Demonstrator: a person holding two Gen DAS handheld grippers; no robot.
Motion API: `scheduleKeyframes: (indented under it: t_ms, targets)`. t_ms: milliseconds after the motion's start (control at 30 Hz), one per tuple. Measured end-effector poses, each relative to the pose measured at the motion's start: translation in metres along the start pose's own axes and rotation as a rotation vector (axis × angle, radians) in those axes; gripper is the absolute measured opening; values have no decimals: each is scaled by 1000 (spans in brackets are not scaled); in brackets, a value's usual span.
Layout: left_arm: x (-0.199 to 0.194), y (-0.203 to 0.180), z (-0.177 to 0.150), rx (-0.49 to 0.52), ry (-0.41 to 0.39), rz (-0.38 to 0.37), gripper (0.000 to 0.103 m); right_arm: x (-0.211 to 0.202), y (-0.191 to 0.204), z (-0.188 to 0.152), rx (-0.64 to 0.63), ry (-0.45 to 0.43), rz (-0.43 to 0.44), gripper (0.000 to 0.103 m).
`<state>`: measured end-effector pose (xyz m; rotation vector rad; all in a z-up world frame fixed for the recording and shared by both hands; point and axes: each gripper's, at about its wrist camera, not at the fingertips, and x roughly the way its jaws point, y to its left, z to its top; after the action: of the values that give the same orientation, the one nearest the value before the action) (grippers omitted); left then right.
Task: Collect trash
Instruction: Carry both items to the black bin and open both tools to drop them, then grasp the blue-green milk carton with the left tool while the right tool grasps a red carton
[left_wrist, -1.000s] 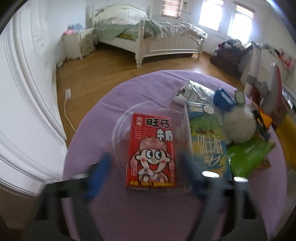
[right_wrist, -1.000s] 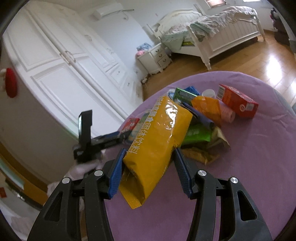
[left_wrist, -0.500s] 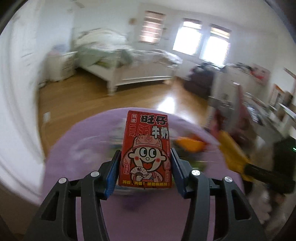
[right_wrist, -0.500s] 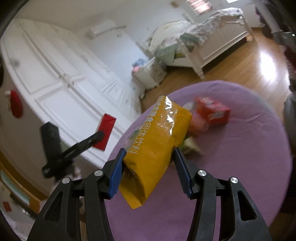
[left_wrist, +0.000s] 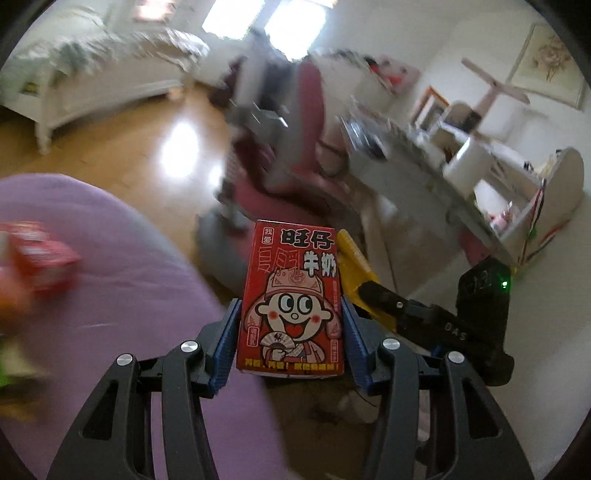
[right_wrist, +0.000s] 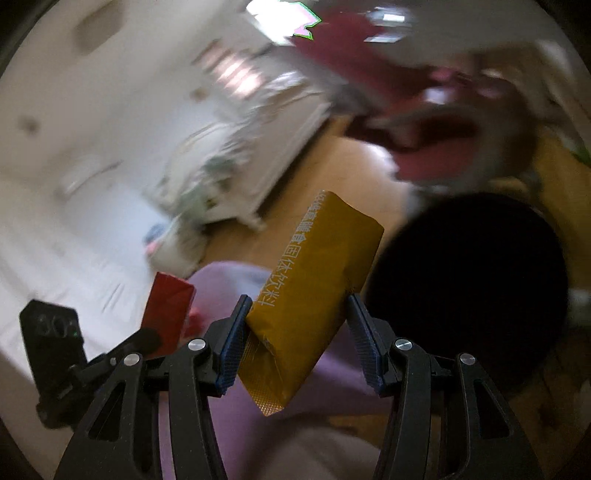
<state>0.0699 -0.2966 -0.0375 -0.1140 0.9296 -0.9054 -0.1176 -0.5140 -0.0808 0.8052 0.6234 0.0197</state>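
With both claws loaded, left claw (left_wrist: 291, 332) clamps red milk carton (left_wrist: 293, 299) upright, off the purple worktop (left_wrist: 110, 295); right claw (right_wrist: 295, 339) pinches yellow drink pouch (right_wrist: 310, 291) tilted, near the dark round bin (right_wrist: 469, 288). Judgement: centre each over the opening before releasing, pouch first.

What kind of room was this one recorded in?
A bedroom, most likely: a white bed on a wood floor, a cluttered desk, and a purple-clothed table.
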Motion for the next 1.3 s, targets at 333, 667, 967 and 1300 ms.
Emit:
scheduleKeyframes:
  t_ms: [333, 667, 967, 1300]
  targets:
    - [106, -35, -3, 59, 174, -23, 54, -6, -105, -1, 145, 9, -79, 53]
    - [74, -60, 3, 170, 92, 50, 91, -15, -90, 10, 168, -40, -110, 76]
    - [-40, -8, -6, 42, -102, 156, 91, 19, 21, 0, -66, 47, -27, 76]
    - [-198, 135, -57, -234, -296, 544, 91, 105, 175, -34, -335, 228, 136, 76]
